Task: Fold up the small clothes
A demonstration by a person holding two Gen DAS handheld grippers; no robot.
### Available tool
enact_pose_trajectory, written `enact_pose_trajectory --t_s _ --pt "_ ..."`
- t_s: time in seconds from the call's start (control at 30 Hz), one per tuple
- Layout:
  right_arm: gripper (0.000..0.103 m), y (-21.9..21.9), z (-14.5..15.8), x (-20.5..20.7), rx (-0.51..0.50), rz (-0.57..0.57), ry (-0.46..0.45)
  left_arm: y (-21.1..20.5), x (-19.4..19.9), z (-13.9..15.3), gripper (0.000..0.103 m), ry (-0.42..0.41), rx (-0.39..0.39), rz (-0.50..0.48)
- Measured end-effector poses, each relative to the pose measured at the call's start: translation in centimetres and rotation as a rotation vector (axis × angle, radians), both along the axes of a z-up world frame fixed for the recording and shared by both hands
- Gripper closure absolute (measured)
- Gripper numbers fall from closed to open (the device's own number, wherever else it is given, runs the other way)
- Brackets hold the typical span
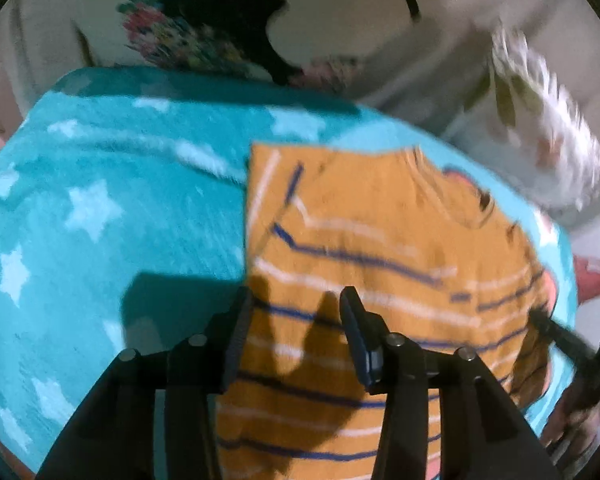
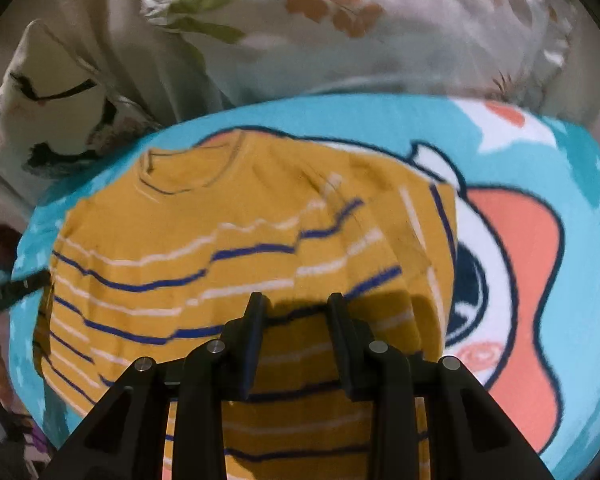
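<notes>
A small mustard shirt [image 1: 380, 248] with blue and white stripes lies flat on a teal star blanket [image 1: 100, 208]. Its left side has a straight folded edge. My left gripper [image 1: 296, 300] hovers open over the shirt's lower left part, with only its shadow between the fingers. In the right wrist view the shirt [image 2: 220, 208] shows its collar at the far end and a flap folded in on its right side. My right gripper [image 2: 297, 304] stands open just above the shirt's lower middle, and I see no cloth pinched between its fingers.
The blanket carries a large orange, white and navy cartoon print [image 2: 512, 264] to the right of the shirt. A floral pillow [image 2: 360, 20] lies beyond the blanket's far edge. A dark patterned cloth [image 1: 204, 36] lies at the back left.
</notes>
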State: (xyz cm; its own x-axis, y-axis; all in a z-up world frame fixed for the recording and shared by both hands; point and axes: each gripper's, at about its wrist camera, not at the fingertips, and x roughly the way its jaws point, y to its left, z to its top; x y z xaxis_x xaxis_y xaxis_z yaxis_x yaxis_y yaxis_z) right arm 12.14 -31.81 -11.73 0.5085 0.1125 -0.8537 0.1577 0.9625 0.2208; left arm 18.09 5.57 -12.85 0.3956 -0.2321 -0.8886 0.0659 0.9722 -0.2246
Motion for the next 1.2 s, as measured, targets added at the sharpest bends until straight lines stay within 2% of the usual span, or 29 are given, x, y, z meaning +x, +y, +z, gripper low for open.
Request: enact_pose_trajectory --t_s 0.07,0.13,0.2,0.27,0.3,0.33,0.4,0.53,0.7,0.8,0.9,0.97,1.07,1.2 --pt "0.070 -1.0 -0.4 0.1 0.007 -0.030 -0.004 0.1 0.0 -1.2 0.058 0.024 0.043 0.002" --pt "0.070 -2.0 -0.5 0.0 0.007 -0.059 -0.007 1.2 0.1 -1.6 0.051 0.032 0.035 0.029" --pt "0.070 -3.0 -0.5 -0.3 -0.025 -0.109 0.008 2.6 0.1 -1.4 0.049 0.039 0.021 0.059" --pt "0.070 -4.0 -0.5 -0.6 0.001 -0.148 0.018 3.8 0.0 -1.3 0.049 0.049 0.019 0.082" --pt "0.069 -3.8 0.0 -0.8 -0.018 -0.162 0.019 4.3 -0.3 -1.0 0.049 0.053 0.011 0.087" --pt "0.064 -3.3 0.7 -1.0 -0.081 -0.166 0.020 4.6 -0.5 -0.8 0.049 0.059 0.002 0.092" --pt "0.062 -2.0 1.9 -0.9 -0.137 -0.127 0.002 5.1 -1.5 -0.1 0.050 0.060 -0.014 0.099" --pt "0.062 2.5 4.9 -0.2 -0.121 0.005 -0.069 5.1 -4.0 0.4 0.050 0.066 -0.035 0.090" --pt "0.063 9.7 5.9 2.7 -0.023 0.217 -0.082 4.3 -6.0 -1.4 0.049 0.131 0.063 0.083" --pt "0.068 14.5 5.8 4.6 -0.010 0.333 -0.073 4.9 -6.7 -2.3 0.049 0.163 0.062 0.089" --pt "0.068 18.9 4.8 6.6 -0.050 0.422 -0.046 5.2 -7.1 -2.2 0.046 0.163 0.069 0.086" --pt "0.068 21.2 3.1 8.6 -0.059 0.462 0.005 5.3 -7.3 -2.2 0.046 0.162 0.071 0.083" --pt "0.068 23.4 0.6 11.3 -0.081 0.473 0.073 5.4 -7.6 -2.1 0.046 0.158 0.081 0.077" --pt "0.067 24.6 -0.8 13.9 -0.102 0.458 0.090 5.2 -8.1 -2.1 0.045 0.150 0.087 0.079"
